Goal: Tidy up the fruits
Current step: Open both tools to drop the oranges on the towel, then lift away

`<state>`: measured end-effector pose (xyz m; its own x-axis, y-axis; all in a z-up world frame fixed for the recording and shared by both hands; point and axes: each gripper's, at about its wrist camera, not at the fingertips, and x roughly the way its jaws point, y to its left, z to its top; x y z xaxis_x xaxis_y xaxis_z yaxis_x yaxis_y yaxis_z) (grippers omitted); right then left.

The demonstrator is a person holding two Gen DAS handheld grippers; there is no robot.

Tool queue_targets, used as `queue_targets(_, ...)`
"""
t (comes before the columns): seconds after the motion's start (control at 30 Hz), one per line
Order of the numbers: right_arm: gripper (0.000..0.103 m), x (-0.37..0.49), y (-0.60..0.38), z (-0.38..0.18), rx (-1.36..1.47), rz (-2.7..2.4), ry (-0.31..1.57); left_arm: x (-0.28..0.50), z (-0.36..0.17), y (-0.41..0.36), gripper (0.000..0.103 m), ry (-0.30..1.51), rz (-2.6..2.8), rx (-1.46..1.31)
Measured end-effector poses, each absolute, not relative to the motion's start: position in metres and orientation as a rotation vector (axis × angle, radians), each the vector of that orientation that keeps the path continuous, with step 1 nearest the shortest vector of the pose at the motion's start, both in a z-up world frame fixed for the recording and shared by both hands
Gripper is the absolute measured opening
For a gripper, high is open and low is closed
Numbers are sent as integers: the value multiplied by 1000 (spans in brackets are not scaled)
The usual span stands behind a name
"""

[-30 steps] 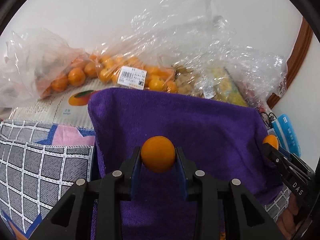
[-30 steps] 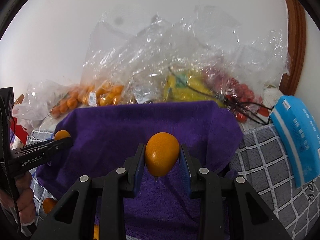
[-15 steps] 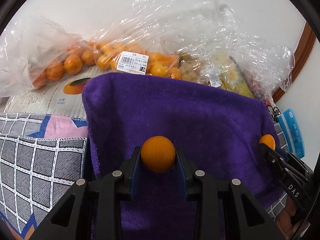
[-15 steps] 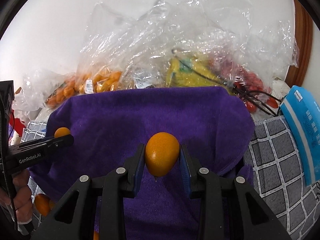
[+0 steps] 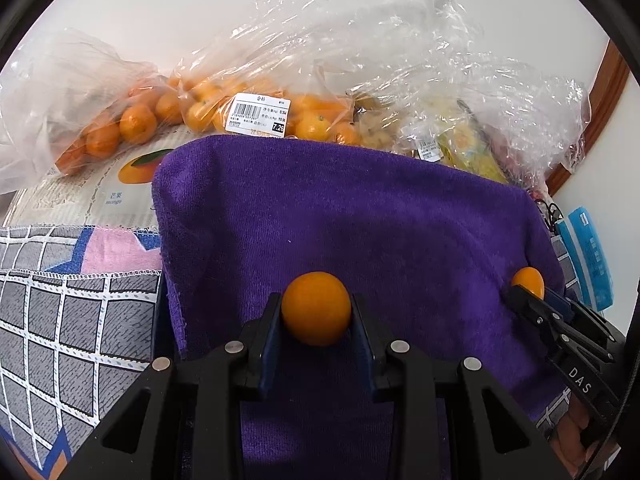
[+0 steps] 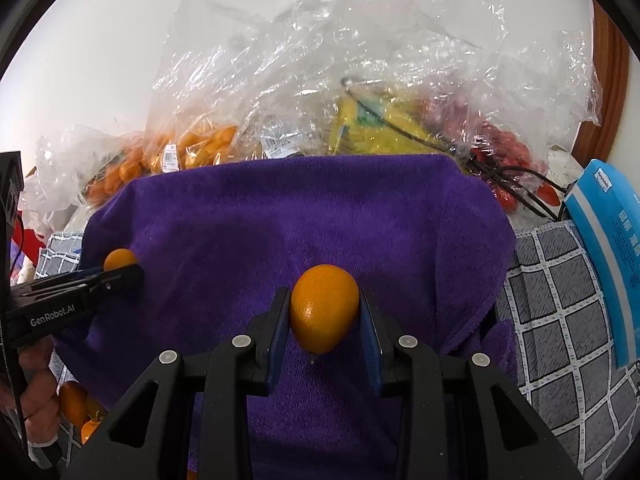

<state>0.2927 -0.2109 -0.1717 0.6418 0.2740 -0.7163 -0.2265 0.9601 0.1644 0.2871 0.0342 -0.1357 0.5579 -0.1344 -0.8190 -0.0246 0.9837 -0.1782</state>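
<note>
Currently held, 2 items. Item 1: small round orange fruit (image 5: 316, 307), clamped between the fingers (image 5: 269, 340) of the left gripper (image 5: 316, 320), above the near part of the purple towel (image 5: 360, 220). Item 2: oval orange fruit (image 6: 324, 307), clamped between the fingers (image 6: 370, 340) of the right gripper (image 6: 325, 320), likewise above the purple towel (image 6: 280, 220); whether either fruit touches the cloth cannot be told.

Cross-views: the right gripper (image 5: 532, 292) shows at the right side of the left wrist view with its fruit (image 5: 528, 280); the left gripper (image 6: 120, 272) shows at the left side of the right wrist view with its fruit (image 6: 119, 259), and a hand (image 6: 38, 396) grips its handle.

Surface: grey checked cloth (image 5: 68, 328) under the towel, showing on both sides.

Far edge, along the white wall (image 5: 180, 4): clear plastic bag of small oranges (image 5: 132, 120); a second clear bag of oranges with a barcode price label (image 5: 259, 115); a bag with yellow contents (image 6: 372, 128); red fruit (image 6: 508, 152) under crumpled plastic, with a black cable (image 6: 516, 184) across it. A printed sheet with a mango picture (image 5: 136, 168) lies at the far left.

Right edge: blue and white packet (image 6: 612, 248).

Near left corner: more orange fruit (image 6: 74, 404) just beside the hand.
</note>
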Motion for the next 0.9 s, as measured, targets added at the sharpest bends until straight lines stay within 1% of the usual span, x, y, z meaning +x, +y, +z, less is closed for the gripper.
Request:
queue_targets(0.27, 35, 290, -213, -171, 75, 289, 831, 283, -131, 37, 32, 998, -73, -188)
queue_targets(0.3, 37, 289, -213, -169, 72, 288, 826, 282, -128, 37, 34, 997, -72, -187)
queue_targets(0.37, 48, 284, -213, -161, 67, 289, 809, 278, -121, 37, 41, 988, -73, -184)
queue_targets(0.4, 50, 281, -213, -157, 64, 286, 796, 276, -116, 36, 46, 979, -74, -182)
queue_targets(0.43, 53, 278, -214, -152, 60, 280, 781, 272, -111, 36, 49, 967, -75, -179)
queue_targets(0.47, 55, 274, -214, -146, 53, 273, 765, 267, -105, 36, 50, 952, -74, -171)
queue_targets(0.6, 55, 256, -211, -125, 54, 281, 732, 250, -87, 36, 55, 915, -52, -145)
queue_targets(0.9, 55, 191, -205, -101, 13, 251, 663, 194, -57, 47, 55, 823, -11, -144)
